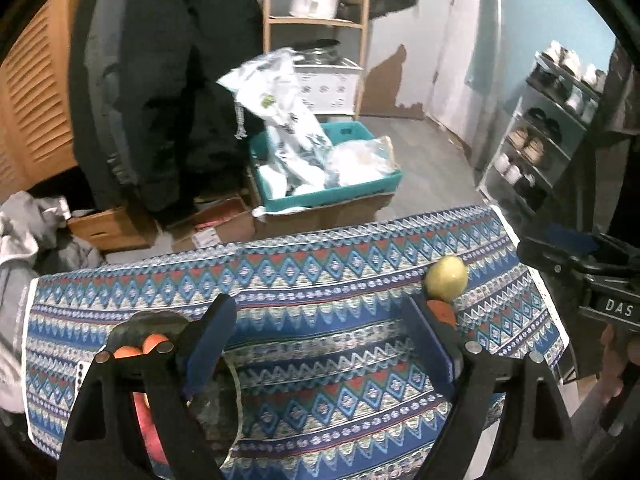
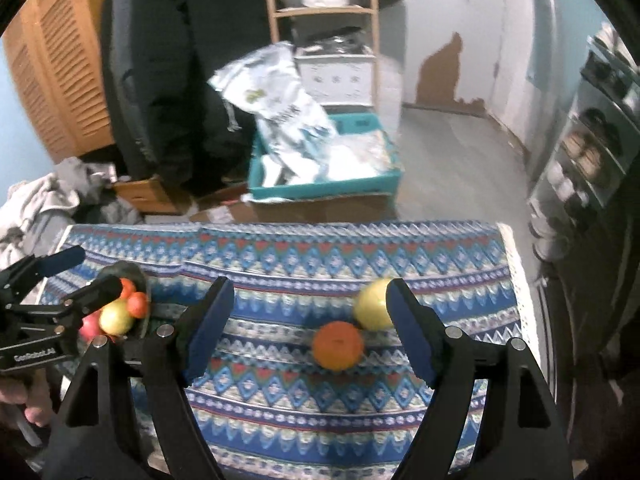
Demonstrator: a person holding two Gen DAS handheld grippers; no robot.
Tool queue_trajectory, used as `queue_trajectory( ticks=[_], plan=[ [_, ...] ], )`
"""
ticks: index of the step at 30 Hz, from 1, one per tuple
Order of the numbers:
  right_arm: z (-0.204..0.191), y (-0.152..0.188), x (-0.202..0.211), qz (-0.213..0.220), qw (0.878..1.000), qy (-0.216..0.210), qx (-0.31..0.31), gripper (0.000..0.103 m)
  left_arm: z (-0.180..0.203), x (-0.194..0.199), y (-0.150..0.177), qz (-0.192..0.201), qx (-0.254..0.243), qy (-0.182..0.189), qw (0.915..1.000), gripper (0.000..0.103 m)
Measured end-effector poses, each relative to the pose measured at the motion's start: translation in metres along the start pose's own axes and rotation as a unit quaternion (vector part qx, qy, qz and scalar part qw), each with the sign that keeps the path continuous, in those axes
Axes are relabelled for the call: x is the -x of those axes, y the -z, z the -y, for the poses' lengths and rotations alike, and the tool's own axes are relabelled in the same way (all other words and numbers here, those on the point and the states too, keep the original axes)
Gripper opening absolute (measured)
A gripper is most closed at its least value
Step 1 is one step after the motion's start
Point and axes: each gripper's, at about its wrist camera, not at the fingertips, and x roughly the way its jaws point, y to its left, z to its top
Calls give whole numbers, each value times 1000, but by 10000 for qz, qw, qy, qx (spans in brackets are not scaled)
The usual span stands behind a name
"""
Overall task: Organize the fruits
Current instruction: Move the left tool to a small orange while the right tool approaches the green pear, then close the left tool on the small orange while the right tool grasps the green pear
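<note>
The right gripper (image 2: 310,326) has its fingers spread wide and holds nothing. Between them, nearer the right finger, an orange (image 2: 338,345) lies on the desk's patterned cloth (image 2: 280,408), and a yellow fruit (image 2: 372,309), maybe a lemon, sits just behind it, partly hidden by the right fingertip; the two fruits look to be touching or nearly so.

The left gripper (image 1: 320,332) is likewise wide and empty, hanging over bare cloth. By its left finger is a dark bowl (image 2: 138,276) with several fruits in it: orange ones, a yellow one and a pinkish-red one.

The bowl seems to be the gathering place, with two fruits left out. The step in hand looks like the right gripper lining up on the orange. Next it should centre the orange between the fingers, lower around its widest part and close gently, without nudging the yellow fruit, which could roll toward the desk's far edge.
</note>
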Motion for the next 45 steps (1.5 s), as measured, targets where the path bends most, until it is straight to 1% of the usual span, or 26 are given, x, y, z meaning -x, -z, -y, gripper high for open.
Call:
queue_trajectory(
  ticks=[4, 11, 15, 17, 20, 22, 24, 28, 32, 41, 43, 45],
  plan=[
    [18, 1, -13, -163, 9997, 83, -151, 78, 15, -21, -5, -237, -177, 59, 9995, 87],
    [39, 0, -54, -515, 9980, 257, -250, 79, 28, -55, -15, -418, -244, 118, 9988, 87],
    [55, 3, -87, -822, 9952, 196, -493, 79, 34, -79, -18, -527, -304, 127, 9981, 87],
    [66, 9, -108, -1052, 9919, 150, -700, 79, 33, -91, -16, -605, -266, 131, 9977, 87],
    [78, 20, -133, -1354, 9870, 242, -831, 79, 30, -113, -14, -796, -178, 154, 9966, 87],
    [83, 25, -145, -1472, 9849, 310, -859, 79, 29, -126, -13, -882, -124, 152, 9959, 87],
    [89, 29, -157, -1556, 9830, 351, -911, 79, 29, -138, -13, -931, -94, 174, 9955, 87],
    [98, 33, -177, -1661, 9801, 273, -1048, 79, 33, -160, -14, -992, -143, 144, 9949, 87],
    [102, 34, -193, -1731, 9789, 256, -1051, 79, 34, -181, -12, -1148, -134, 150, 9932, 87],
    [99, 41, -227, -1977, 9742, 129, -1083, 79, 36, -207, -8, -1395, -74, 226, 9899, 87],
    [99, 42, -232, -1996, 9734, 99, -1124, 75, 37, -210, -5, -1441, -98, 221, 9893, 87],
    [99, 42, -235, -1989, 9729, 84, -1173, 73, 36, -211, -3, -1483, -86, 250, 9886, 87]
  ],
)
